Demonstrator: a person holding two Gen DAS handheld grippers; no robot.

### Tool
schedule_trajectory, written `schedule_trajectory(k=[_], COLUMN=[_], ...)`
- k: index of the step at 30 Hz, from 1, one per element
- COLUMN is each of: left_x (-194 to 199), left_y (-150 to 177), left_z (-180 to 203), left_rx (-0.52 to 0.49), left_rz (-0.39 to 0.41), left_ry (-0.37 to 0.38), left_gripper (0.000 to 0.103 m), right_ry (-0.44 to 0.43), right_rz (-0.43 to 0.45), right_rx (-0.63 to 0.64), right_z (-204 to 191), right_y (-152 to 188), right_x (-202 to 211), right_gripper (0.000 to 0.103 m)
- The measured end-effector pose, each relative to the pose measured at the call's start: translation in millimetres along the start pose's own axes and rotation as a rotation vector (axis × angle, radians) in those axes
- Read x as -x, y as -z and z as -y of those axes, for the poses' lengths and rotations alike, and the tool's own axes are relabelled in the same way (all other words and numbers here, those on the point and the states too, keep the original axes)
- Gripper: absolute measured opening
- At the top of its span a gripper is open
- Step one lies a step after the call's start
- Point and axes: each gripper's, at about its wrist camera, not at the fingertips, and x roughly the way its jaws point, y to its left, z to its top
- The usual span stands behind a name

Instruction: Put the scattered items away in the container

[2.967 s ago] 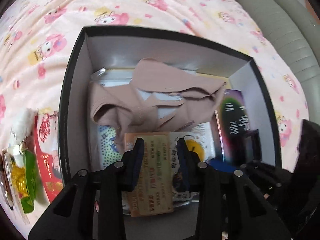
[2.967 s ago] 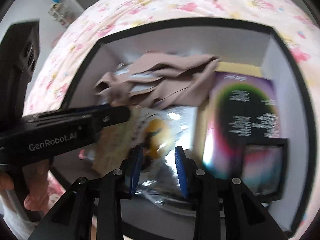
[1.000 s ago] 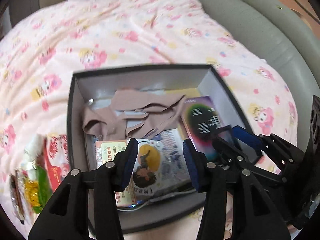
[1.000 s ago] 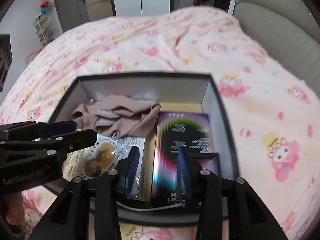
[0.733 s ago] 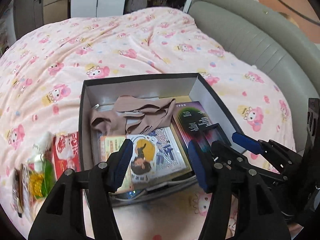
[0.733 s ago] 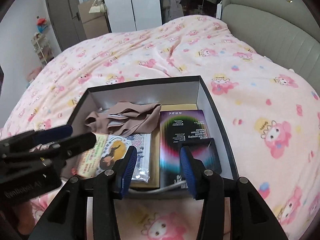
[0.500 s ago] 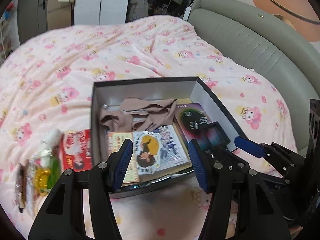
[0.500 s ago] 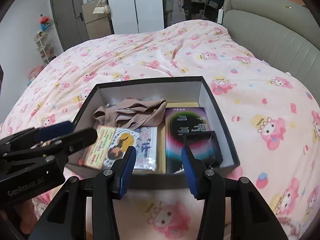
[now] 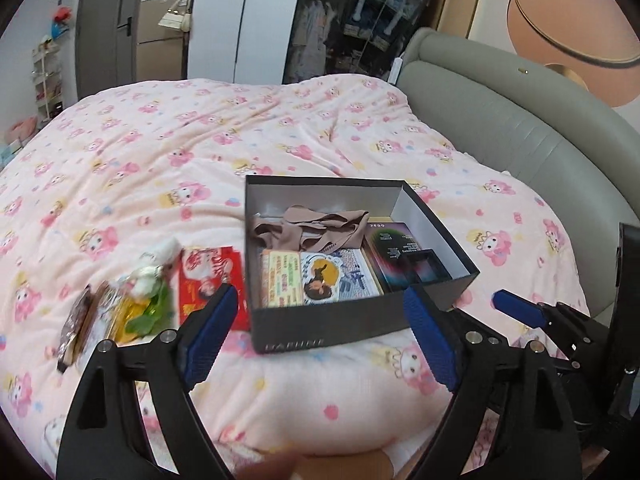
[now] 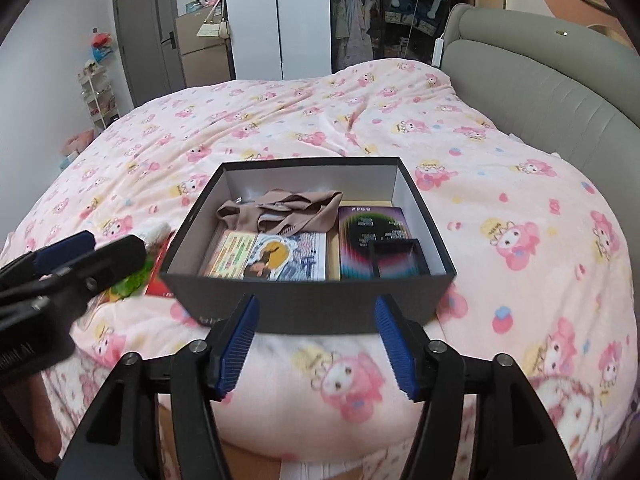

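Left wrist view: black box (image 9: 332,328) at frame centre on the pink bedspread (image 9: 160,168), already packed with a tan garment (image 9: 316,228), cards and a dark booklet; red packet (image 9: 210,280) and snack wrappers (image 9: 120,304) just left of it, not yet inside. Between picks, by the look of it: left gripper (image 9: 320,340) and right gripper (image 10: 316,344) both spread wide and empty, next due leftward onto that packet. Unlike three seconds back, well clear of the box, the gold card dropped inside.

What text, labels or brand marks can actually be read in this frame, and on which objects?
Box front wall: faint lettering, too blurred to read.
Left gripper body: white lettering, cut off and blurred, unreadable.
Purple booklet in the box: small print, too small.
Yellow card: print too small.
Red packet: blurred.
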Motion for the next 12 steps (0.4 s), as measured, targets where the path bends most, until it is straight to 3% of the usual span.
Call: schedule_trajectory(k=[3,8,10,12], left_x=[11,-8,-16,-23], left_y=[13,35,41,44], left_z=[-2,-2,-5,-10], left_rx=[-0.009,-0.059,-0.033,0.015], left_rz=[0.058,0.069,0.058,0.033], left_ry=[-0.025,-0.112,-0.085,-0.007], left_gripper=[0.102,0.102,0.102,0.102], right_ry=[-0.006,0.032,0.023,0.024], right_rz=[0.032,0.019,0.014,0.025], right_rx=[0.01,0.018,0.006,0.005], right_z=[-1,1,4,5], right_y=[11,23,25,27], right_x=[12,4,3,4], right_gripper=[0.071,0.071,0.071,0.071])
